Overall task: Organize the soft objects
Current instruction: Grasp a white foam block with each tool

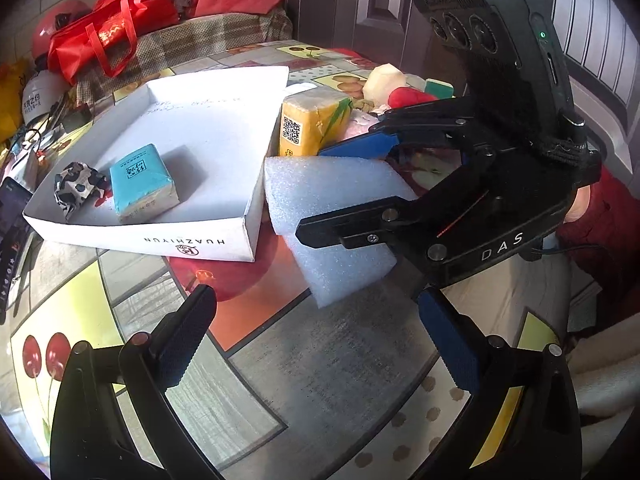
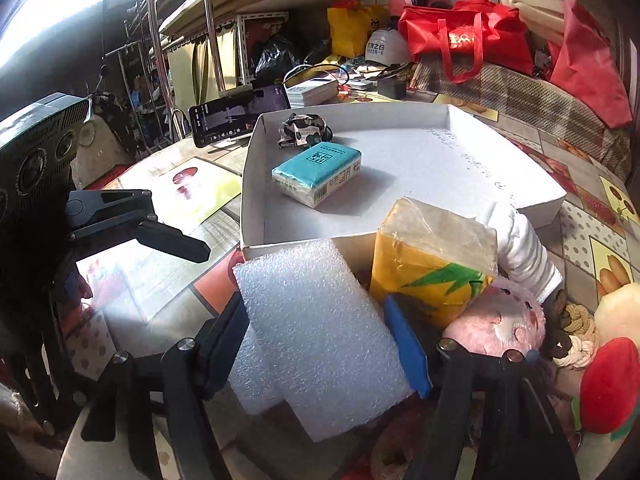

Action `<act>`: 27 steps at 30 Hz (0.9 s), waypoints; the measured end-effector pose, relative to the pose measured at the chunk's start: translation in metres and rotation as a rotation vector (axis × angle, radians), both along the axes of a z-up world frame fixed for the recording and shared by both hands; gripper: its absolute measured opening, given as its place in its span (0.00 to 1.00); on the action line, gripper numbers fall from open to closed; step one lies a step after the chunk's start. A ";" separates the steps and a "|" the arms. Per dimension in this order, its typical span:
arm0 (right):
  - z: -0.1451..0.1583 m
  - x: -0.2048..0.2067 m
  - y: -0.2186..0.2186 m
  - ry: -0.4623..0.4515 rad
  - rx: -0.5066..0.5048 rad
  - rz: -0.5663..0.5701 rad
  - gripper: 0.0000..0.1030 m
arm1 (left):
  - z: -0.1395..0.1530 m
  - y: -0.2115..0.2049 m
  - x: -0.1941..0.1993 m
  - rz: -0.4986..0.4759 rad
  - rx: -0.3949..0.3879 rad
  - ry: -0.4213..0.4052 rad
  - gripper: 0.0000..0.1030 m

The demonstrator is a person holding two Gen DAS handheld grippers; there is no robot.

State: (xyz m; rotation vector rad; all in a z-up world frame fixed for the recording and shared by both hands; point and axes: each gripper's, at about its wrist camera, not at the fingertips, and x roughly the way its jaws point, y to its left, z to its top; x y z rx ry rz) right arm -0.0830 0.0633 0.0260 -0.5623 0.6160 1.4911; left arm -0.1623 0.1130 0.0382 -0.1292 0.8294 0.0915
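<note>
A white foam block [image 1: 332, 216] lies on the table beside a shallow white box [image 1: 208, 240]. My right gripper [image 2: 320, 332] straddles the foam block [image 2: 316, 332], one finger on each side, apparently closed on it; it also shows in the left wrist view [image 1: 344, 192]. The box [image 2: 520, 204] holds a blue tissue pack [image 1: 142, 180] [image 2: 318, 174] and a black-and-white cloth bundle [image 1: 78, 188] [image 2: 302, 130]. A yellow tissue pack [image 1: 310, 122] [image 2: 432, 260] stands by the box. My left gripper [image 1: 320, 340] is open and empty over the table, in front of the foam.
Plush toys, pink [image 2: 500, 320], white [image 2: 524, 248] and red [image 2: 610, 384], lie to the right of the yellow pack. A phone [image 2: 240, 114] stands beyond the box. Red bags [image 2: 464, 40] and clutter line the far side on a patterned tablecloth [image 1: 320, 360].
</note>
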 end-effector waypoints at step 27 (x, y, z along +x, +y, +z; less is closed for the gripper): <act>0.033 0.060 -0.093 0.194 0.363 -0.310 0.63 | -0.010 -0.023 0.052 0.036 0.068 0.054 0.49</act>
